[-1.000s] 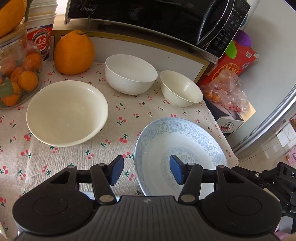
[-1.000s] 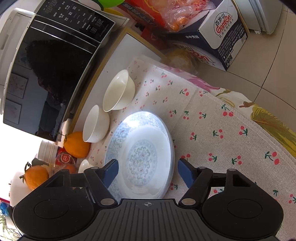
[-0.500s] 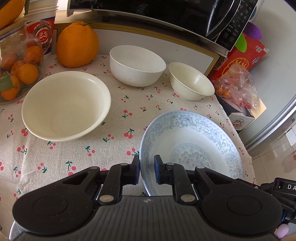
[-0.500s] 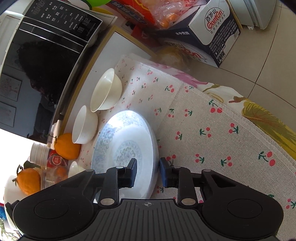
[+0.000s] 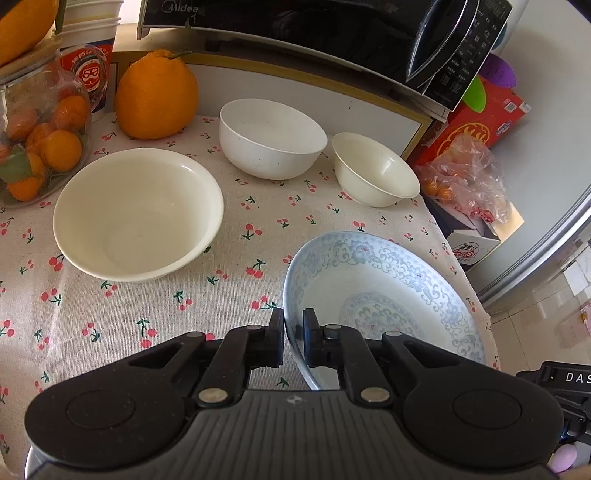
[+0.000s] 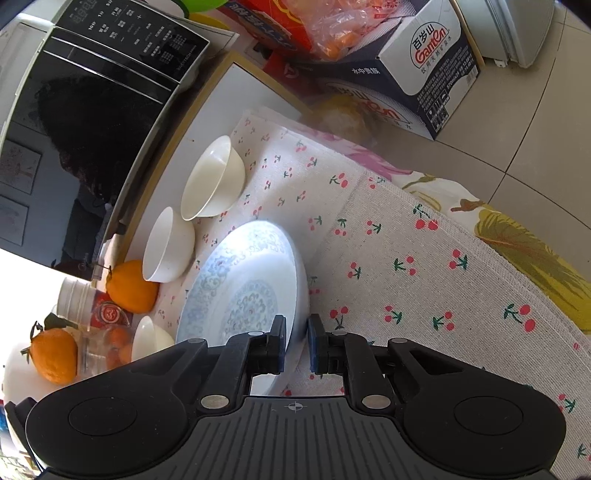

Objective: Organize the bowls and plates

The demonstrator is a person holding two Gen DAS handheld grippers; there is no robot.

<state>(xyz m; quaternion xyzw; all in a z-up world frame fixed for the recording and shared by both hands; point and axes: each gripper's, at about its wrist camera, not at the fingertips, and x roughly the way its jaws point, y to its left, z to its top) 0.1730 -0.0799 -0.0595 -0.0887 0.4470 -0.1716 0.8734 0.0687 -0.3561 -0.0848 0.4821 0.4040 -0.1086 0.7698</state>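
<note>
Fingers of the left gripper (image 5: 293, 332) pinch the near-left rim of the glossy blue-patterned plate (image 5: 384, 295). Right gripper (image 6: 296, 341) jaws are closing on its opposite rim. This plate sits on coarse cherry-print cloth (image 5: 240, 236) near the table's right edge. Three smooth cream bowls (image 5: 138, 214) stand beyond, left space unobstructed.

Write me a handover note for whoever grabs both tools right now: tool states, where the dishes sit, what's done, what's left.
Left tool: shut on the near-left rim of the blue patterned plate.
Right tool: jaws closing, the plate's opposite rim between them.
Plate: at the table's right edge.
Wide white bowl: left of the plate. Deep white bowl and small cream bowl: behind, near the microwave.
Done: nothing stacked.
Left: probably lift the plate and group the bowls.
</note>
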